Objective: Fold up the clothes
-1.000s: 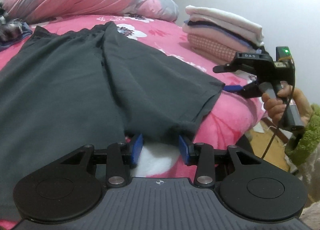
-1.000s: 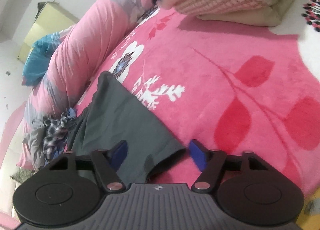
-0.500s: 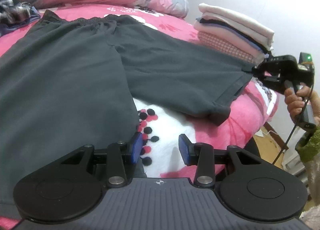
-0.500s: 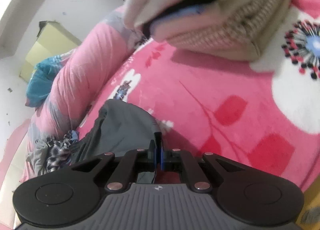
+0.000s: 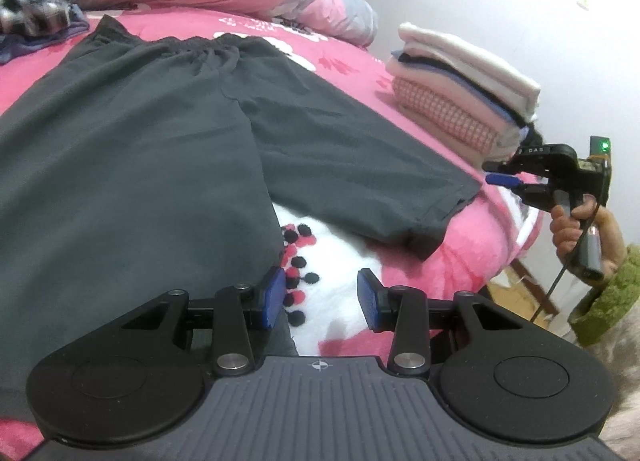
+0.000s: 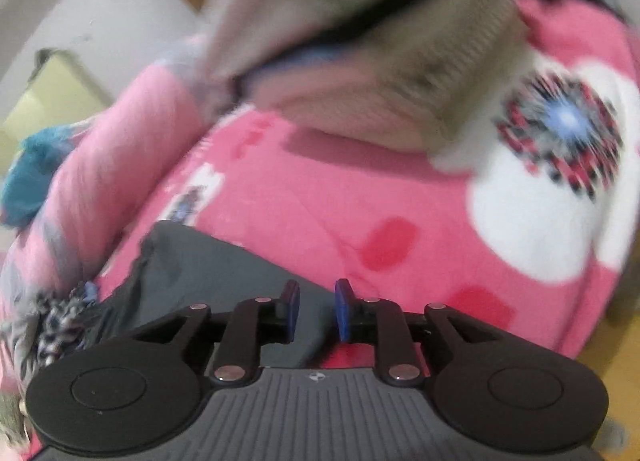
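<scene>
Below my right claw: jaws just reopened, apart, shorts leg released, spread flat; first fold next, I judge.

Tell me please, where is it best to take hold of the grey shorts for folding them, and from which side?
Probably the hem corner of the right leg of the shorts. It lies flat at the bed edge, just before the right tongs, which are open and have just been opening, nothing between them. Come from the bed's edge, low, one pad sliding under the hem.
</scene>
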Motion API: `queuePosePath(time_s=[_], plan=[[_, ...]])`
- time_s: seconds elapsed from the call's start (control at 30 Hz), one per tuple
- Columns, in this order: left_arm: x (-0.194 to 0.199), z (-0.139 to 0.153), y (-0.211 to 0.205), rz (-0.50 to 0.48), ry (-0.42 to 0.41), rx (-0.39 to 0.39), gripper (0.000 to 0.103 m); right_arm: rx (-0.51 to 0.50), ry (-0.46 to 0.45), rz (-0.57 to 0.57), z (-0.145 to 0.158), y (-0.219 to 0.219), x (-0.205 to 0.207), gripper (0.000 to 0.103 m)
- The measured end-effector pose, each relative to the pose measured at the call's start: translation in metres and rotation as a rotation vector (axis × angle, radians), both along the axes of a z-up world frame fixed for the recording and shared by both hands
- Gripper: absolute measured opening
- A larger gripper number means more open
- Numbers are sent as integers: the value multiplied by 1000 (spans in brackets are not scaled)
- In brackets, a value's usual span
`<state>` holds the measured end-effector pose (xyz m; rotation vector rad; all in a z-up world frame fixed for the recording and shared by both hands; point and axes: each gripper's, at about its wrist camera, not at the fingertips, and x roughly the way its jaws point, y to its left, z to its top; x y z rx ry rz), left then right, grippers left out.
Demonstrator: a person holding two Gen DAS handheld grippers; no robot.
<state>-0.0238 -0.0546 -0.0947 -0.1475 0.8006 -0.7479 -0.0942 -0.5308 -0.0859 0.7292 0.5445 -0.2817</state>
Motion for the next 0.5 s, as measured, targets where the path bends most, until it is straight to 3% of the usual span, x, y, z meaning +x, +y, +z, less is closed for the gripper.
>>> queuePosePath(time_s=[0.13, 0.27, 0.33, 0.43, 0.5], plan=[[5, 9, 13, 48, -20, -20, 40, -92, -60, 303, 22, 62, 26, 24], [14, 14, 30, 115, -18, -45, 40, -263, -30, 629, 20, 143, 46, 25], [19, 18, 41, 151, -33, -40, 40, -371, 46, 738, 9, 173, 51, 26], [29, 28, 60, 205, -61, -27, 40, -437, 241, 815, -15, 187, 59, 31], [41, 40, 75, 232, -87, -2, 40, -443, 259, 837, -7, 186, 60, 32]])
